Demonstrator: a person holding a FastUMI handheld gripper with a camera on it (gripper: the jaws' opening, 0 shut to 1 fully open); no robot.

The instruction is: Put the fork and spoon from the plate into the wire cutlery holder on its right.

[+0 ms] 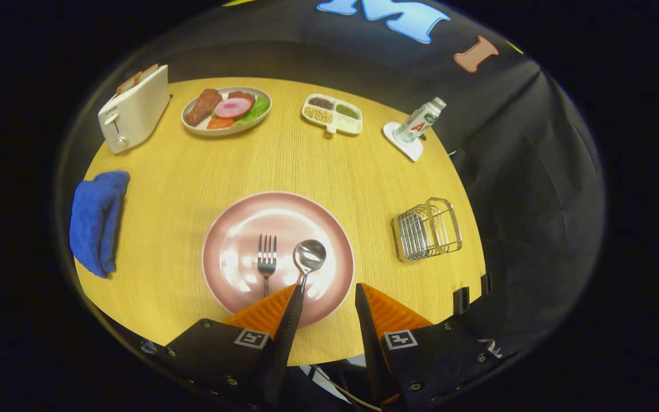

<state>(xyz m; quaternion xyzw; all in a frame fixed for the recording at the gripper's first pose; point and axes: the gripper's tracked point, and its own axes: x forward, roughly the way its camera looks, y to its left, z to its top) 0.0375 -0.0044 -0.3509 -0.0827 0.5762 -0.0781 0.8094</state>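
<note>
A pink plate lies on the round wooden table just ahead of my fingers. On it rest a metal fork and, right of it, a metal spoon, both with handles pointing toward me. The handles' near ends are hidden behind my left finger. My gripper hovers open above the plate's near rim, with nothing between the fingers. The wire cutlery holder stands to the right of the plate, near the table's right edge.
At the far side stand a white toaster, a dish of play food, a divided tray of beans and a bottle on a white coaster. A blue cloth lies at the left edge.
</note>
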